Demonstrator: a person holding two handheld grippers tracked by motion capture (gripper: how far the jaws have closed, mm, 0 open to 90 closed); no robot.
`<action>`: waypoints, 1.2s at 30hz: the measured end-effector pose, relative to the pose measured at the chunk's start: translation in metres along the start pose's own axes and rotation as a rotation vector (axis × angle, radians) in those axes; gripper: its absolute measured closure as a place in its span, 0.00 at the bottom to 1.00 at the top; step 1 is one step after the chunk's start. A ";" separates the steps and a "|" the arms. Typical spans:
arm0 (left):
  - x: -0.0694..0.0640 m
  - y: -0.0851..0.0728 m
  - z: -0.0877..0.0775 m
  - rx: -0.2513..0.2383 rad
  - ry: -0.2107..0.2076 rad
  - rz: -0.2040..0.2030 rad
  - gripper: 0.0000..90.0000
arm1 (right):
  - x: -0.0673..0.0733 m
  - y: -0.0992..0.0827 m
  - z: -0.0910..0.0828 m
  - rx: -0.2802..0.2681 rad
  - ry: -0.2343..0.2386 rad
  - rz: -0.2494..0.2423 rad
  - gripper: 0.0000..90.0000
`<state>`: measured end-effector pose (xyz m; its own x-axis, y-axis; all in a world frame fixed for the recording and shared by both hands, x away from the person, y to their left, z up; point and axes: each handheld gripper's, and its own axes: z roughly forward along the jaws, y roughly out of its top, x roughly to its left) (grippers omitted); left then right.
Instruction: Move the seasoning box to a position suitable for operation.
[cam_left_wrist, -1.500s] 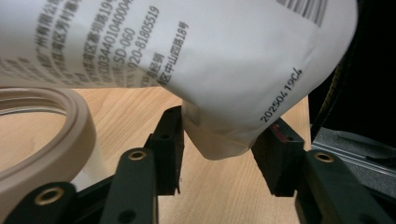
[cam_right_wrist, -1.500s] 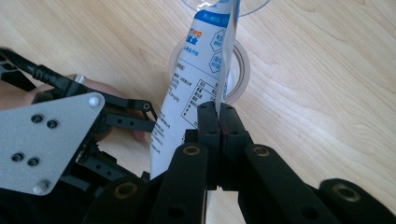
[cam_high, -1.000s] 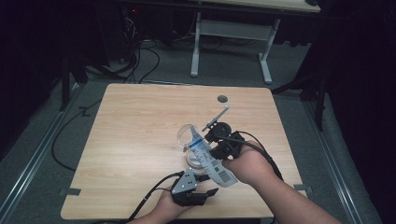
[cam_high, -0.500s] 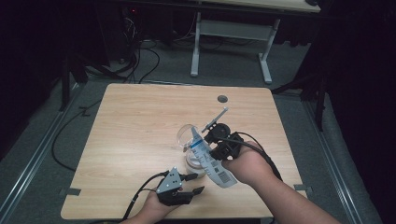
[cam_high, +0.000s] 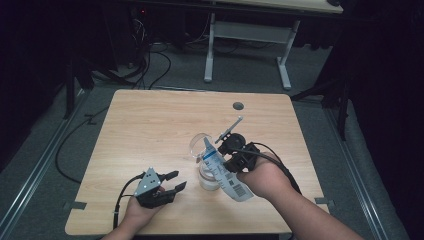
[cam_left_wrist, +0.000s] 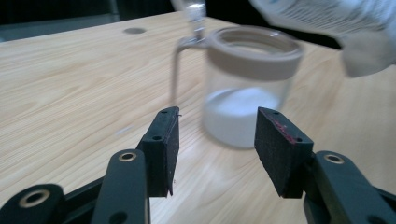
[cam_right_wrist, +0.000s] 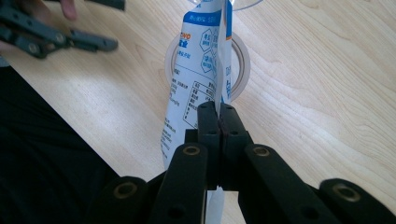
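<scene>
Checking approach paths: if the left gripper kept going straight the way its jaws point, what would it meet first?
Most likely the glass jar: it stands straight ahead of the open left gripper, with bare table between them.

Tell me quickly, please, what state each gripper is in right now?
Left gripper: open, empty, jaws just narrowing slightly.
Right gripper: shut on the white and blue printed plastic pouch.

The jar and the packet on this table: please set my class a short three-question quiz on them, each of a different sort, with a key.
1. True or false: the right claw is shut on the packet.
2. What lies in the bottom of the jar?
3. The left claw is: A) gripping the jar; B) open, short of the jar; C) holding the packet.

Key
1. True.
2. White powder.
3. B.
</scene>
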<state>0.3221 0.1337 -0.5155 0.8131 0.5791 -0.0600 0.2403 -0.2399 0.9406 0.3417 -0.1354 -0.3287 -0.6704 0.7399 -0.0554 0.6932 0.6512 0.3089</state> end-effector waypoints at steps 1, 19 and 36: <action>0.000 0.000 0.000 0.000 0.000 0.000 0.56 | 0.000 0.000 0.000 0.000 0.000 0.000 1.00; 0.022 -0.017 -0.022 0.015 0.101 -0.042 0.55 | -0.005 -0.006 -0.006 -0.032 -0.001 0.017 1.00; 0.020 -0.017 -0.020 0.014 0.095 -0.025 0.54 | -0.026 -0.020 -0.004 -0.021 -0.042 0.045 1.00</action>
<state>0.3241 0.1649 -0.5257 0.7531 0.6559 -0.0509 0.2680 -0.2352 0.9343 0.3442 -0.1680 -0.3299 -0.6266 0.7752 -0.0803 0.7165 0.6136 0.3319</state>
